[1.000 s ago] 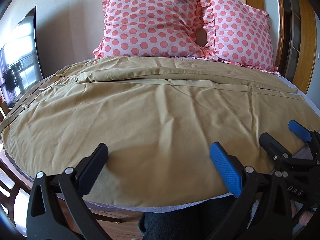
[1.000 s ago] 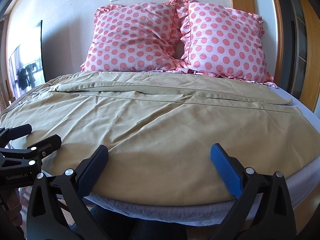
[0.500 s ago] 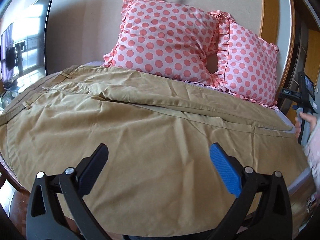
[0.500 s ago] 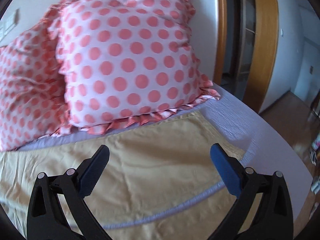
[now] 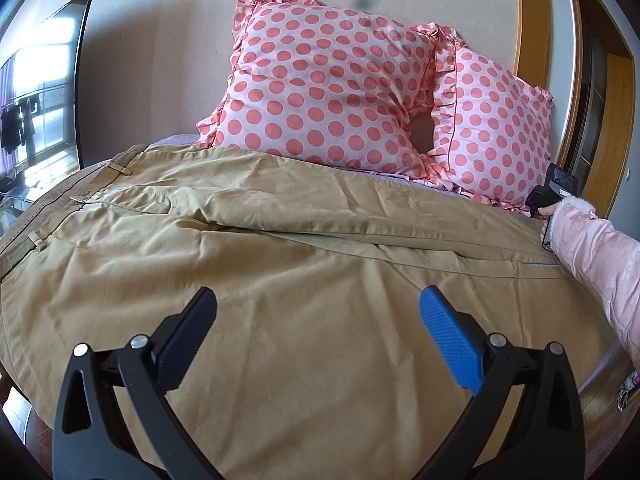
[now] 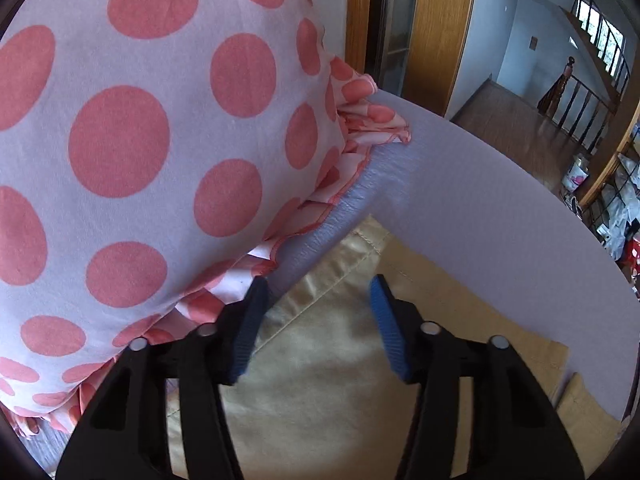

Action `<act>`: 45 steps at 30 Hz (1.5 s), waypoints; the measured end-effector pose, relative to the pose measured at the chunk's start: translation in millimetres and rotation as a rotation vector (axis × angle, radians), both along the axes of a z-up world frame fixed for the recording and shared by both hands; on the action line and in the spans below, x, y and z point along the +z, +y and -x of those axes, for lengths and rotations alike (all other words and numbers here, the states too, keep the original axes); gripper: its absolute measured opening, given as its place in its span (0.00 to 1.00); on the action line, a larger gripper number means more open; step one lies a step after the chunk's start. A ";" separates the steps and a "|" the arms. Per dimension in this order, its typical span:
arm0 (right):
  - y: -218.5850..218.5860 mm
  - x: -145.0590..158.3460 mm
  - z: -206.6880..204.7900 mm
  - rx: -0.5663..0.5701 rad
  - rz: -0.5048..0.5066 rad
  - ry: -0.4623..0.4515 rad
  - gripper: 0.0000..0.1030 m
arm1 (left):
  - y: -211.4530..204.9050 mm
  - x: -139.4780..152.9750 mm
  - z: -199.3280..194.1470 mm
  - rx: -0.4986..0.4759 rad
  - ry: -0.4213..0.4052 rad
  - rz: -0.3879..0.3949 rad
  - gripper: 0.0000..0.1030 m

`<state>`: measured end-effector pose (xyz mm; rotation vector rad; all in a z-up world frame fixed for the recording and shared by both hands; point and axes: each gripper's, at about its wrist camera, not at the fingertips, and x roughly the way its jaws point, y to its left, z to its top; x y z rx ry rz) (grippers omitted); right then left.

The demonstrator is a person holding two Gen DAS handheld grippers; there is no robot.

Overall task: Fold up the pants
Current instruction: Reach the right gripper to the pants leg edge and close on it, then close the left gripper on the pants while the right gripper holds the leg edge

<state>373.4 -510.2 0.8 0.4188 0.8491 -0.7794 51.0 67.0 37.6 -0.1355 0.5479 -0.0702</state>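
Tan pants lie spread flat across the bed, waistband with belt loops at the left, legs running right. My left gripper is open and hovers above the near leg, holding nothing. My right gripper is open just above the hem corner of the far leg, close to the pillow frill. In the left wrist view the right gripper's body shows at the far right, held by a pink-sleeved arm.
Two pink polka-dot pillows lean against the wall at the head of the bed, which has a lilac sheet. A TV stands at the left. A wooden door frame and a hallway are at the right.
My right gripper has swung right and forward to the far hem corner by the pillow and narrowed its jaws. My left gripper has moved forward over the pants.
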 end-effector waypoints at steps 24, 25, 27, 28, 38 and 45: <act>-1.2 2.2 341.9 0.162 -0.564 -0.558 0.14 | 44.4 55.6 -18.9 0.049 -0.123 0.048 0.98; -2.0 -1.5 340.6 0.157 -0.584 -0.543 0.19 | 48.1 57.8 -22.2 0.049 -0.117 0.061 0.98; -3.2 -9.2 339.3 0.155 -0.623 -0.527 0.41 | 56.1 60.0 -27.2 0.047 -0.104 0.091 0.98; -3.4 -13.0 338.4 0.152 -0.642 -0.526 0.43 | 60.1 59.5 -29.1 0.036 -0.095 0.113 0.98; -13.2 -29.1 328.6 0.167 -0.661 -0.602 0.03 | 78.2 50.8 -85.9 0.067 0.086 0.154 0.98; -20.4 -20.1 366.1 0.217 -0.643 -0.746 0.03 | 89.3 40.8 -170.7 0.135 0.230 0.188 0.96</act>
